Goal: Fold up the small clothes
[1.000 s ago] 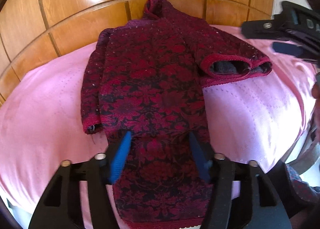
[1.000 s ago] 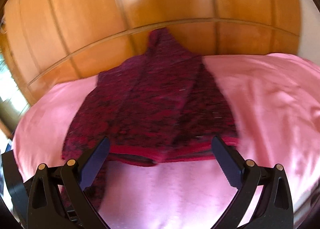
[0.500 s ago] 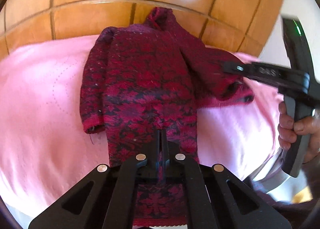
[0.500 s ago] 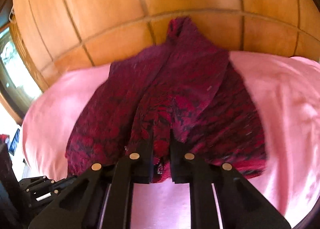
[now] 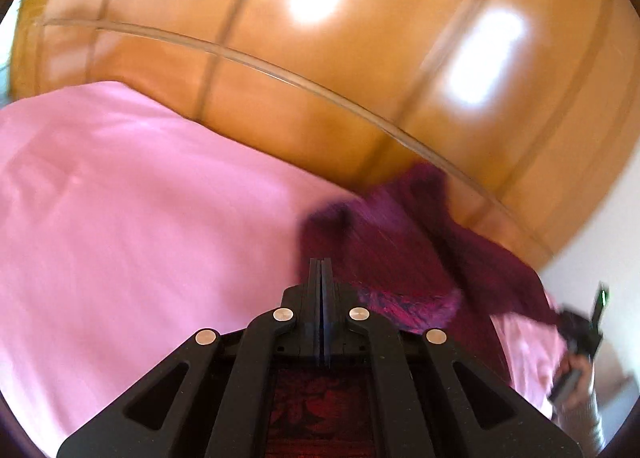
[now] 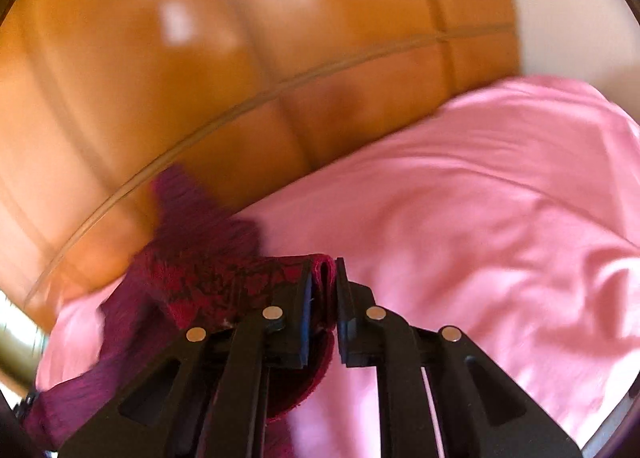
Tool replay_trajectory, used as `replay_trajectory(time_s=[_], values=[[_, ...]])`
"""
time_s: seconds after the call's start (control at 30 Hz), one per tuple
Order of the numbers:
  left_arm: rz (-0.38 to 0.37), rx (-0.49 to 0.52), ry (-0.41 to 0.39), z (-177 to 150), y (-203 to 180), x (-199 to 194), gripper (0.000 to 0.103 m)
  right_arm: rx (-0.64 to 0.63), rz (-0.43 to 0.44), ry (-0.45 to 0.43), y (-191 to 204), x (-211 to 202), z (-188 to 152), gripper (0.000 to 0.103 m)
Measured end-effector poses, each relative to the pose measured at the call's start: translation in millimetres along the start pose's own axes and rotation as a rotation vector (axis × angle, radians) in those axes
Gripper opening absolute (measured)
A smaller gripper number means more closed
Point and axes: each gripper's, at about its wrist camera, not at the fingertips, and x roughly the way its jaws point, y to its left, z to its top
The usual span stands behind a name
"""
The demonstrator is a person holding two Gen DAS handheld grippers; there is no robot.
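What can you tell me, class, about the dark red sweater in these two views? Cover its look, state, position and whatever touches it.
The dark red sweater looks like a thick knit with a black floral pattern and a brighter red ribbed edge. It is bunched and partly lifted off the pink sheet, in front of a wooden headboard. The right tongs pinch a doubled fold of it; the left tongs are shut on fabric too. Motion blur hides finer detail.

Open pink sheet (image 5: 140, 217) is left free on the left and (image 6: 500, 217) on the right; passage beyond is blocked by the wooden headboard (image 5: 320, 97), against which the sweater (image 5: 400, 242) is bunched.
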Motion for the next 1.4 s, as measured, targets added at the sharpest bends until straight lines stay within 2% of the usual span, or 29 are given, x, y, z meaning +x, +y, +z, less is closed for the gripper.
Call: replay_trajectory(time_s=[0.2, 0.37, 0.43, 0.5, 0.57, 0.6, 0.67, 0.7, 0.77, 0.83, 0.87, 0.9, 0.93, 0.97, 1.0, 1.13, 1.17, 1.2, 1.23, 1.27, 1.3, 1.4], values=[[0.189, -0.135, -0.014, 63.4, 62.8, 34.4, 0.000, 0.167, -0.169, 0.037, -65.3, 48.4, 38.1, 0.009], [0.448, -0.203, 0.001, 96.1, 108.9, 65.0, 0.000, 0.166, -0.252, 0.064, -84.1, 70.2, 48.7, 0.011], [0.498, -0.240, -0.010, 100.2, 122.2, 64.7, 0.000, 0.124, -0.280, 0.062, -81.1, 72.0, 49.8, 0.020], [0.524, -0.254, -0.011, 104.5, 129.8, 60.5, 0.000, 0.097, -0.284, 0.043, -74.2, 65.5, 51.2, 0.057], [0.529, -0.221, -0.035, 101.9, 127.3, 48.3, 0.000, 0.071, -0.280, 0.008, -70.6, 57.4, 49.8, 0.058], [0.513, -0.189, -0.038, 97.1, 122.6, 43.8, 0.000, 0.047, -0.255, -0.005, -64.4, 48.1, 46.9, 0.058], [0.417, -0.112, -0.021, 76.4, 105.2, 33.1, 0.000, 0.026, -0.190, -0.009, -54.6, 35.5, 39.7, 0.061], [0.374, -0.081, -0.013, 69.1, 95.7, 29.4, 0.000, 0.018, -0.125, 0.001, -47.1, 26.5, 31.2, 0.061], [0.215, 0.015, 0.039, 30.7, 70.7, 20.5, 0.000, -0.012, 0.007, 0.066, -30.2, 13.2, 6.9, 0.061], [0.077, 0.053, 0.123, -4.6, 55.7, 18.6, 0.002, -0.040, 0.109, 0.127, -14.1, 7.1, -18.5, 0.061], [0.024, 0.059, 0.164, -22.1, 51.2, 20.0, 0.019, -0.049, 0.184, 0.184, -4.8, 8.1, -34.1, 0.061], [-0.012, 0.054, 0.201, -38.2, 46.7, 21.4, 0.032, -0.059, 0.225, 0.228, 2.0, 10.4, -44.9, 0.061], [-0.060, 0.027, 0.241, -56.7, 39.7, 23.8, 0.057, -0.082, 0.256, 0.280, 12.4, 14.1, -60.4, 0.060], [-0.107, -0.012, 0.265, -72.1, 37.6, 24.9, 0.066, -0.113, 0.274, 0.318, 22.7, 18.2, -75.0, 0.060], [-0.134, -0.037, 0.287, -83.1, 36.1, 27.7, 0.066, -0.143, 0.284, 0.354, 31.1, 23.0, -86.9, 0.060], [-0.149, -0.091, 0.357, -112.0, 32.4, 40.5, 0.064, -0.191, 0.255, 0.424, 47.5, 38.0, -114.5, 0.056], [-0.166, -0.092, 0.363, -114.3, 29.0, 41.6, 0.051, -0.190, 0.253, 0.426, 48.8, 39.0, -115.8, 0.051], [-0.162, -0.059, 0.366, -117.1, 22.7, 41.4, 0.044, -0.192, 0.251, 0.425, 49.1, 41.6, -115.2, 0.047], [-0.147, -0.031, 0.369, -111.8, 18.5, 46.0, 0.029, -0.192, 0.252, 0.428, 49.4, 41.9, -114.7, 0.040], [-0.140, -0.011, 0.369, -111.4, 18.0, 48.0, 0.019, -0.188, 0.254, 0.429, 46.3, 41.8, -112.8, 0.030], [-0.136, -0.005, 0.368, -111.2, 14.5, 48.8, 0.018, -0.186, 0.264, 0.428, 46.0, 39.6, -110.3, 0.023], [-0.141, -0.015, 0.338, -101.1, 15.5, 36.0, 0.013, -0.200, 0.272, 0.404, 47.2, 27.0, -106.1, 0.016]])
